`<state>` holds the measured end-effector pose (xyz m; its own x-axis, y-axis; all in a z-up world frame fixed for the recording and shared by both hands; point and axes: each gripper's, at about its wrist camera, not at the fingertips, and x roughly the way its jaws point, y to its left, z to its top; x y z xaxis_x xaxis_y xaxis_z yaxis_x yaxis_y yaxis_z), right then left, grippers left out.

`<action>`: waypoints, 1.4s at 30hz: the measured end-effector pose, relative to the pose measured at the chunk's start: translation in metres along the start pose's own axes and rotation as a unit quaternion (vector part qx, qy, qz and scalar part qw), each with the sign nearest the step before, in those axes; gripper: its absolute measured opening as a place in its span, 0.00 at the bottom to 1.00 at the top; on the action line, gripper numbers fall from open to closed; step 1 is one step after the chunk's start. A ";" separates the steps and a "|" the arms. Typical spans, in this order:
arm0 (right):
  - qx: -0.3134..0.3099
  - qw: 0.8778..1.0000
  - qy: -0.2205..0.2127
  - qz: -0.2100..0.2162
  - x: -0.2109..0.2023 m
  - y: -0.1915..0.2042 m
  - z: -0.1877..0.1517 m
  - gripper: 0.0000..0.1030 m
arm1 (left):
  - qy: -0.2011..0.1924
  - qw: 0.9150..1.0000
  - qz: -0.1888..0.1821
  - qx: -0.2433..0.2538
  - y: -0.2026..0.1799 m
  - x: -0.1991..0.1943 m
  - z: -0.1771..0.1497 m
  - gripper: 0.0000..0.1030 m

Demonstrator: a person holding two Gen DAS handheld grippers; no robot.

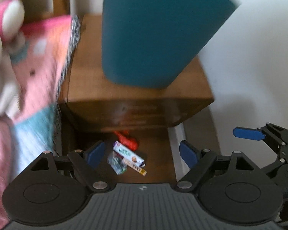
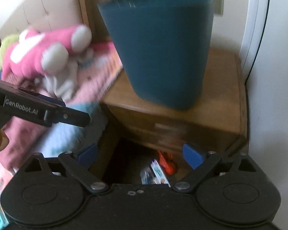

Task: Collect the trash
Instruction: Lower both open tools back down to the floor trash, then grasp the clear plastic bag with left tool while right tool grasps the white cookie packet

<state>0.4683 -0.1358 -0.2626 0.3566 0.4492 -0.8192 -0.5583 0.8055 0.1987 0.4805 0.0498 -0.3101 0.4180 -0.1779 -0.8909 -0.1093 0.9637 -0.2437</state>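
Observation:
Trash lies on the dark floor below a wooden nightstand (image 1: 136,88): a white snack box (image 1: 128,154), a crumpled clear wrapper (image 1: 117,163) and a red wrapper (image 1: 127,140). The same pile shows in the right wrist view, the box (image 2: 158,172) and the red wrapper (image 2: 167,162). A teal bin (image 1: 155,32) stands on the nightstand; it also shows in the right wrist view (image 2: 163,49). My left gripper (image 1: 142,153) is open and empty above the trash. My right gripper (image 2: 142,157) is open and empty, beside the left one.
A bed with a pink and blue blanket (image 1: 32,80) and a pink plush toy (image 2: 44,49) lies to the left. A white wall (image 1: 259,67) stands to the right. The nightstand's front (image 2: 163,132) overhangs the trash.

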 end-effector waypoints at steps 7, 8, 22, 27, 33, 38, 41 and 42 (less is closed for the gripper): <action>-0.036 0.997 0.067 0.004 0.108 -0.033 -0.054 0.91 | 0.056 0.996 0.020 -0.068 0.028 0.128 -0.038 0.84; -0.040 0.996 0.074 0.006 0.123 -0.036 -0.061 0.91 | 0.066 0.994 0.026 -0.078 0.033 0.150 -0.046 0.84; -0.104 0.980 0.169 0.011 0.351 -0.078 -0.170 0.76 | 0.142 0.963 0.112 -0.198 0.110 0.403 -0.137 0.84; -0.105 0.976 0.193 0.010 0.414 -0.088 -0.205 0.74 | 0.157 0.950 0.109 -0.247 0.131 0.466 -0.155 0.84; -0.115 0.973 0.198 -0.001 0.469 -0.093 -0.230 0.66 | 0.193 0.940 0.096 -0.263 0.145 0.530 -0.182 0.84; -0.126 0.971 0.202 0.001 0.498 -0.096 -0.240 0.61 | 0.206 0.933 0.081 -0.283 0.157 0.557 -0.199 0.83; -0.129 0.971 0.203 0.003 0.508 -0.098 -0.244 0.54 | 0.208 0.928 0.067 -0.302 0.164 0.564 -0.206 0.73; -0.130 0.971 0.203 0.002 0.513 -0.098 -0.246 0.51 | 0.206 0.926 0.061 -0.310 0.166 0.564 -0.208 0.70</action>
<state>0.5218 -0.0797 -0.8353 0.0588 0.2206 -0.9736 -0.7475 0.6562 0.1035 0.5109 0.0682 -0.9330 0.0028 -0.2601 -0.9656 -0.6830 0.7048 -0.1918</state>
